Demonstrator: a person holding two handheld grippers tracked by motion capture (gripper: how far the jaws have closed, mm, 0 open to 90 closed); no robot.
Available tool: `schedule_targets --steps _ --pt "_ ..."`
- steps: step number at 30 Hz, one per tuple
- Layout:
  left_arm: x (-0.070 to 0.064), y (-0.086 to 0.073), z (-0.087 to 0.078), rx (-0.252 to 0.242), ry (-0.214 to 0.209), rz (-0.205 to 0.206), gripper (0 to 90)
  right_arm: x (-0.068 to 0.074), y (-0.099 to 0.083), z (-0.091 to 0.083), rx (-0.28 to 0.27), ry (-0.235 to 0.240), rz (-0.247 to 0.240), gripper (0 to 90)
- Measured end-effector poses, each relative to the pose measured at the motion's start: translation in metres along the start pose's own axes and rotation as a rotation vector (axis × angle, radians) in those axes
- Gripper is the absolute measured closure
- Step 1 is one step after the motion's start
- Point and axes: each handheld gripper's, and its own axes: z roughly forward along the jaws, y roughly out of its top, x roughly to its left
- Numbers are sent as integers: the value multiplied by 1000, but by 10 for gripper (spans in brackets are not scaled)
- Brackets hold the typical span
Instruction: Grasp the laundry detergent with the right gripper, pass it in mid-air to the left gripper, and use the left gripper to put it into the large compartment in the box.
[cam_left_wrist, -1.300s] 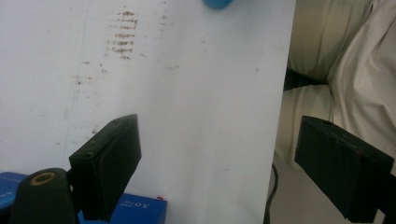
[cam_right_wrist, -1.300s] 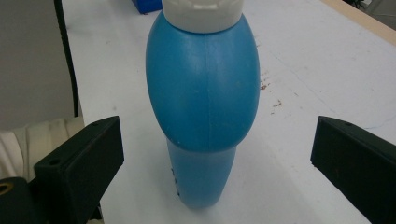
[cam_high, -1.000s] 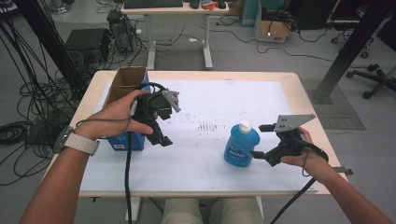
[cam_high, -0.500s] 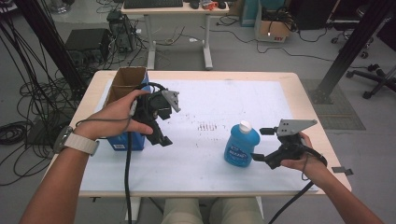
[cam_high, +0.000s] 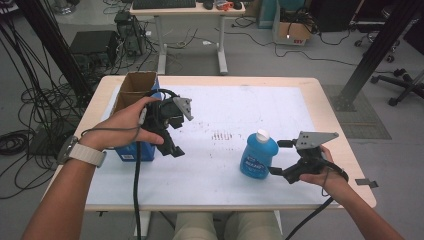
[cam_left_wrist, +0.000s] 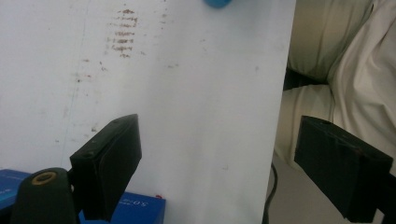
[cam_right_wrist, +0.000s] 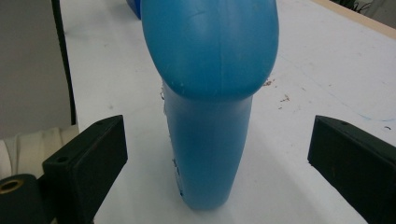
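Evidently the right gripper (cam_high: 278, 157) had its jaws spread wide either side of the upright blue bottle (cam_high: 258, 155), not touching, lined up for a side grasp. Left gripper (cam_high: 172, 144), jaws apart & empty, hovered by the blue box (cam_high: 131, 151), clear of the approach

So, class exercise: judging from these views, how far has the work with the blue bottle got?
Done: the blue bottle stands upright on the white mat, and the right claw is lined up beside it. In hand: the right gripper view shows its jaws open on either side of the bottle, not touching. Left: closing and lifting. The left claw is open near the blue box, holding nothing.
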Motion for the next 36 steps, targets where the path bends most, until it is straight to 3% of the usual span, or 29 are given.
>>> schedule_targets --steps 19,36 --pt "-1 -2 -1 0 4 -5 151 -1 -15 1 -21 0 11 51" --pt "-2 -3 0 0 4 -7 151 0 -16 2 -36 -7 29 39"
